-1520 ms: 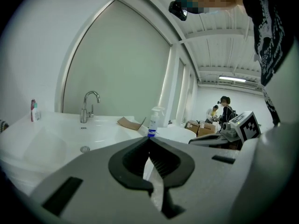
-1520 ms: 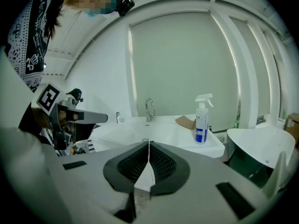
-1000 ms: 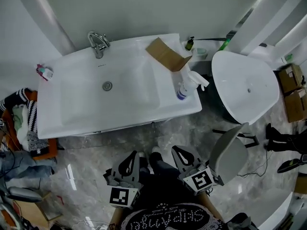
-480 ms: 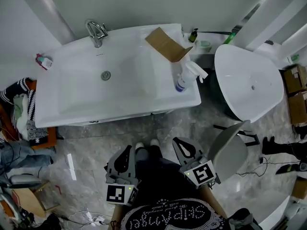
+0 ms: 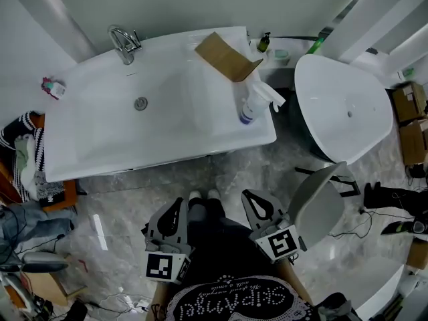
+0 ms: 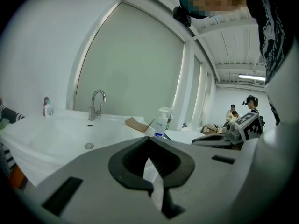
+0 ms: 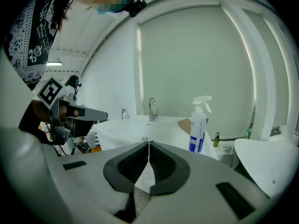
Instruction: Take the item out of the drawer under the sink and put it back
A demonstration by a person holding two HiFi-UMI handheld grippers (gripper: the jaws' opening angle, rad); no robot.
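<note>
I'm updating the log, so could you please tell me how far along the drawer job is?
Nothing looks done: no drawer juts out past the sink front. In hand: nothing; left gripper and right gripper are shut, empty, short of the sink. To do: open drawer, take item out, return it.

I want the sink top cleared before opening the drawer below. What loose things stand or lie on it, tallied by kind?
Spray bottle: 1
Cardboard piece: 1
Small red-capped bottle: 1
Total: 3
</note>
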